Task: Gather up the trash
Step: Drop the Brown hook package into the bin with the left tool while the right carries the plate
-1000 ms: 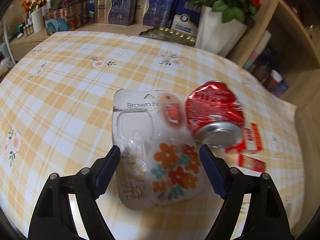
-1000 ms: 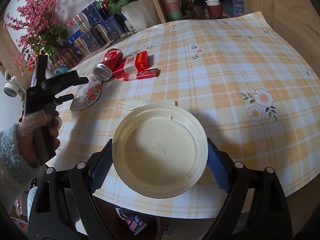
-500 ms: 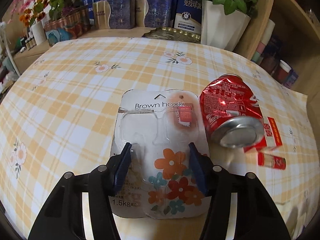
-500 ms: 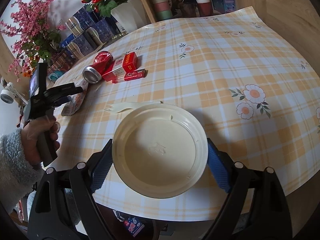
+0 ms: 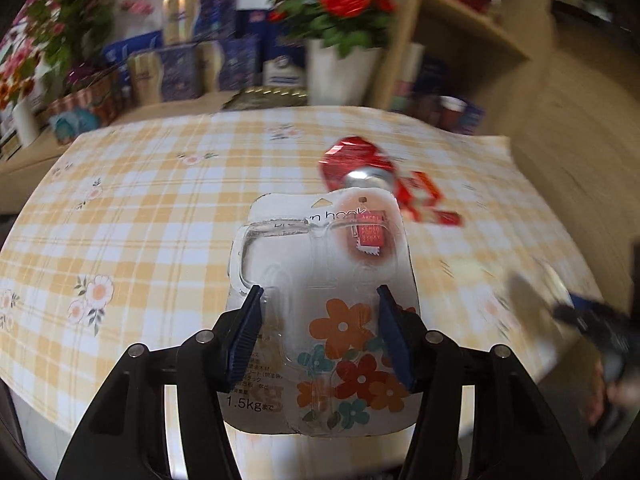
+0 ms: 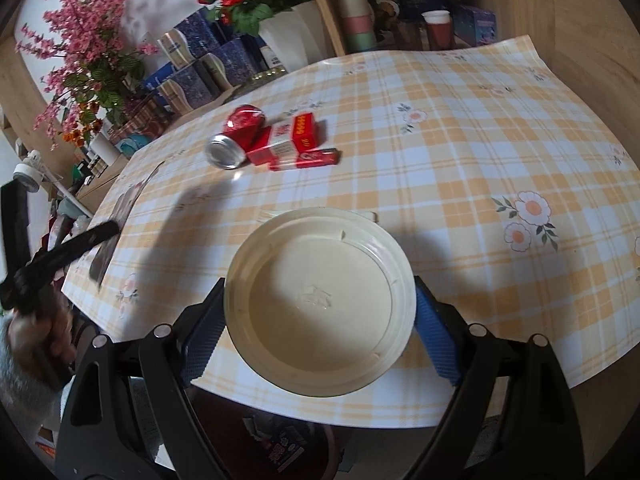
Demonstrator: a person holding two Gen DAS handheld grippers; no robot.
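Observation:
My left gripper (image 5: pixel 318 334) is shut on a flat hook package (image 5: pixel 320 264) with a clear blister and printed flowers, held lifted near the table's edge. It also shows edge-on in the right wrist view (image 6: pixel 108 252). My right gripper (image 6: pixel 318 328) is shut on a cream paper plate (image 6: pixel 320 300), held over the front edge of the checked table (image 6: pixel 460 160). A crushed red can (image 6: pixel 236 136), a red box (image 6: pixel 288 140) and a small red packet (image 6: pixel 306 159) lie together on the far side. A white plastic fork (image 6: pixel 276 213) lies mostly hidden behind the plate.
A white vase of red roses (image 6: pixel 288 36), blue boxes (image 6: pixel 200 68) and pink flowers (image 6: pixel 80 48) stand behind the table. Shelves with cups (image 6: pixel 356 16) are at the back right. A dark bin with trash (image 6: pixel 280 440) sits under the table's front edge.
My left gripper closed on the hook package and lifted it back from the can toward the table's edge. My right gripper keeps the plate and has drawn back slightly.

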